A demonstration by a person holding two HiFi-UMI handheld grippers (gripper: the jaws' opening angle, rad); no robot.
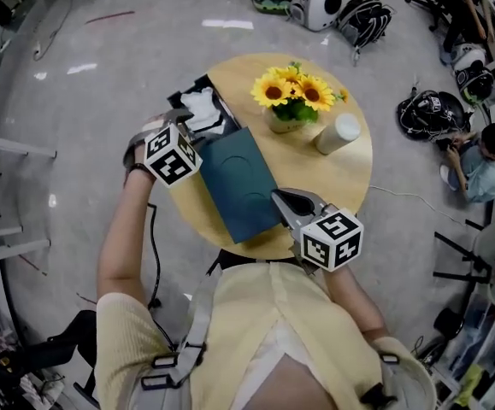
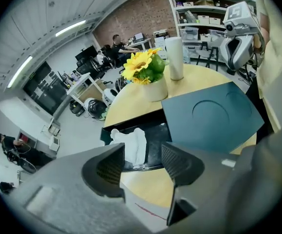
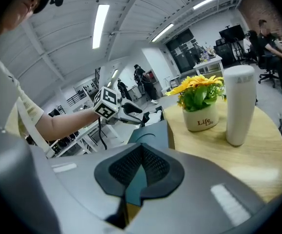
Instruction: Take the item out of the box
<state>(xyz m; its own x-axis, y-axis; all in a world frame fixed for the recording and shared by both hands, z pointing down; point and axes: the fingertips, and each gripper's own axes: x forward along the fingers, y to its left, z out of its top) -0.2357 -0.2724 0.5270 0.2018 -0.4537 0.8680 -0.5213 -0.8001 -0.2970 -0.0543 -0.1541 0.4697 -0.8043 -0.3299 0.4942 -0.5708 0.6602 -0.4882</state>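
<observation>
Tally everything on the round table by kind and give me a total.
box: 1
lid: 1
white item: 1
flower pot: 1
white cylinder: 1
Total: 5

white crumpled item [image 2: 131,145] lying inside open black box [image 2: 156,143]
</observation>
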